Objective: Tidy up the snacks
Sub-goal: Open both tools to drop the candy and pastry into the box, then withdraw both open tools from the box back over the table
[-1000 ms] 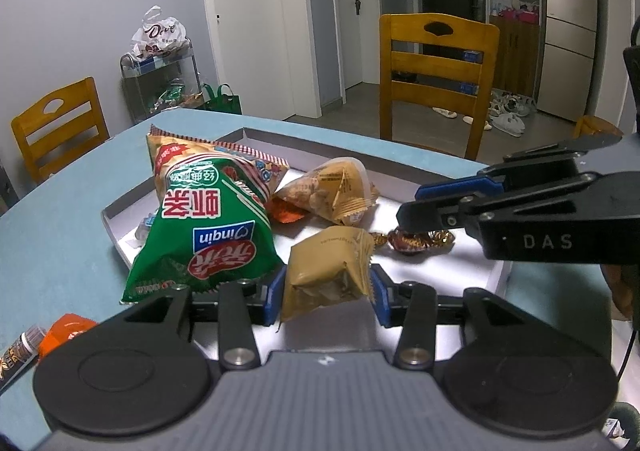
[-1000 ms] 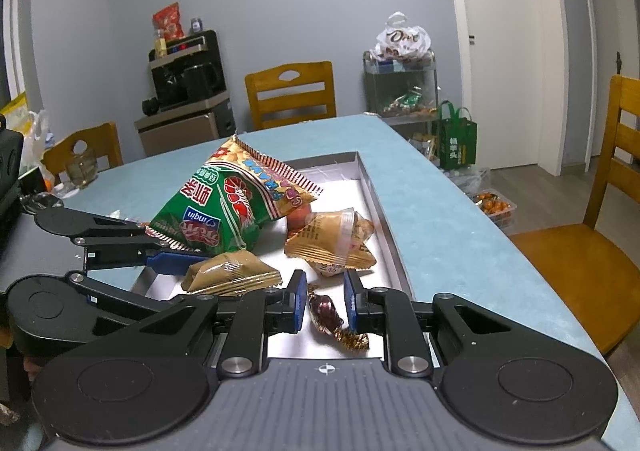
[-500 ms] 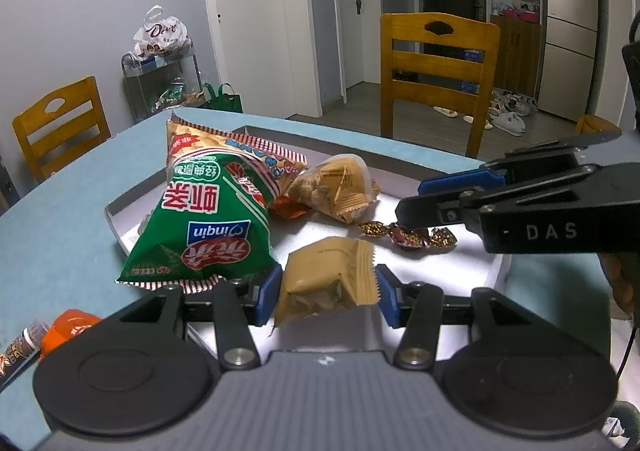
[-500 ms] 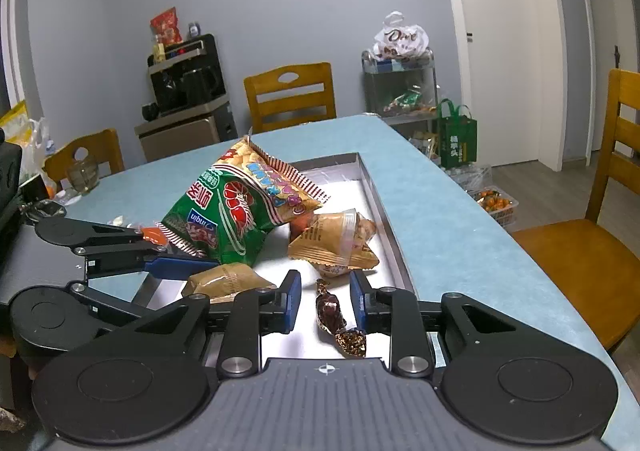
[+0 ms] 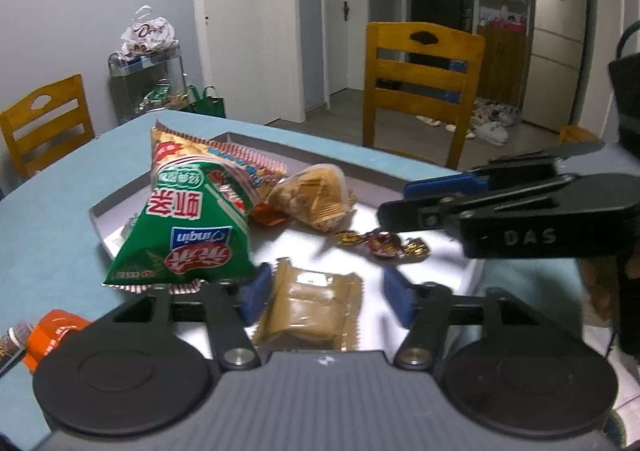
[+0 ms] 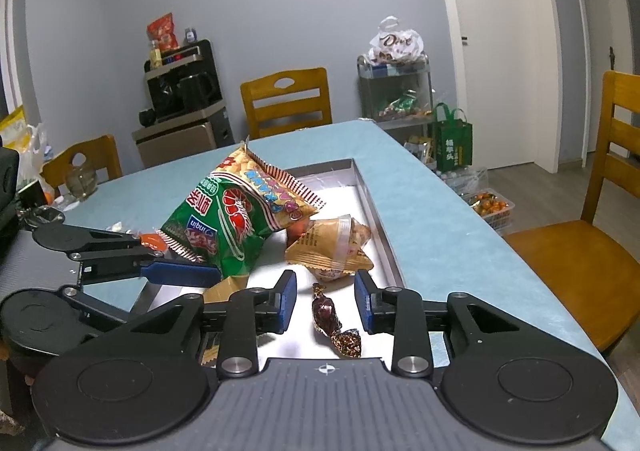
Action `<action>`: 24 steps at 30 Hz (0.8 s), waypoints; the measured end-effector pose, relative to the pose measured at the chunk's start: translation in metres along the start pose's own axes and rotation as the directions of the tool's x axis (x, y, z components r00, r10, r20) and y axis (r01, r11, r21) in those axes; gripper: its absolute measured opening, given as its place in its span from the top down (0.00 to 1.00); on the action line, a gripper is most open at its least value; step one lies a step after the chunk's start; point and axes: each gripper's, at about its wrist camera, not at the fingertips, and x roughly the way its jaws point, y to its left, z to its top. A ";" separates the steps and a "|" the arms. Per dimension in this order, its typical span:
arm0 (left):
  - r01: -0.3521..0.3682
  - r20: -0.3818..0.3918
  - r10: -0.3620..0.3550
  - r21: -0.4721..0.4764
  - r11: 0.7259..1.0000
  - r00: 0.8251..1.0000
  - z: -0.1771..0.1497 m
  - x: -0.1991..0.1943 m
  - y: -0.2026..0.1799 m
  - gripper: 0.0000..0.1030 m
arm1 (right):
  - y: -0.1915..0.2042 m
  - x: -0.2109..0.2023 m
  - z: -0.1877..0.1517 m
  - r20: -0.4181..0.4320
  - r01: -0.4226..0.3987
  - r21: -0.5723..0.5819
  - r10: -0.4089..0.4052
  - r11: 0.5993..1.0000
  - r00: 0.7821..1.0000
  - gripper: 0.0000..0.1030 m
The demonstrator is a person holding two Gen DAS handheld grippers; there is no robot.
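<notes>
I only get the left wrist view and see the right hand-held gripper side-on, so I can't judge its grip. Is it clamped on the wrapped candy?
Observer: No. The right hand-held gripper has just been opening. The wrapped candy lies between its fingers with a gap on each side.
Operator: How does the candy lie?
Observer: Lengthwise along the fingers, on the tray floor.
Operator: What is straight ahead of it?
Observer: The tan snack packet, just beyond the fingertips and apart from the candy.
</notes>
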 end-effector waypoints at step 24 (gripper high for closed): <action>-0.017 0.070 0.017 -0.008 1.000 0.997 -0.004 -0.038 0.008 0.05 | 0.009 -0.007 0.005 0.017 0.041 0.046 -0.042 0.998 0.999 0.00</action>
